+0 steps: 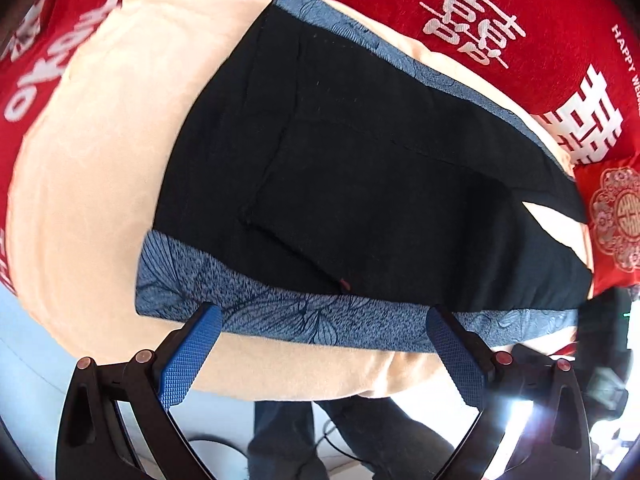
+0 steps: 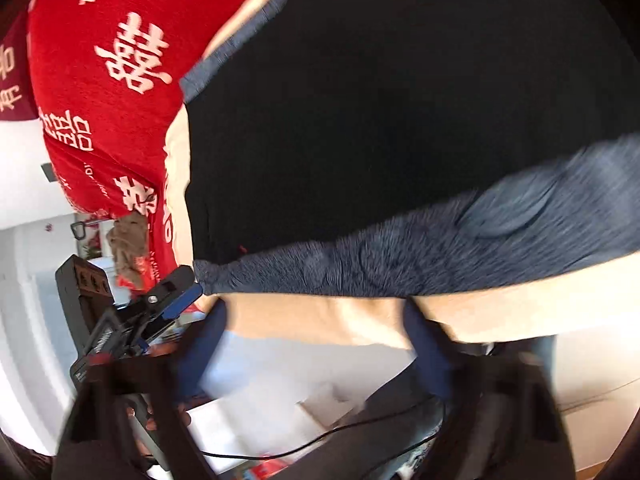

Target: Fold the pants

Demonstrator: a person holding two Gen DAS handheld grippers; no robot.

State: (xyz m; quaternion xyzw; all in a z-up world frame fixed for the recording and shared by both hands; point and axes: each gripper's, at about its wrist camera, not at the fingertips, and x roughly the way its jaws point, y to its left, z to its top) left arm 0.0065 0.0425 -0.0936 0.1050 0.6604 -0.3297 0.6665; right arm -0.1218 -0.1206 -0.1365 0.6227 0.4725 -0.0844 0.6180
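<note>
Left wrist view: pants point(image 1: 360, 168) lie flat on peach blanket point(image 1: 92, 184) over the bed | I hold left gripper point(image 1: 324, 330) fingers open at blue side stripe point(image 1: 280, 312) | right gripper point(image 2: 316, 340) fingers open, nothing gripped, lined up for edge pickup.

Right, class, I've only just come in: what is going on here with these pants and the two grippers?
A person is folding black pants with blue patterned side bands, spread on a peach cloth over a red printed cover. The left hand-held gripper stands open at the near blue band, gripping nothing. The right hand-held gripper is open too, at the cloth's edge just below that band; its view is blurred.
</note>
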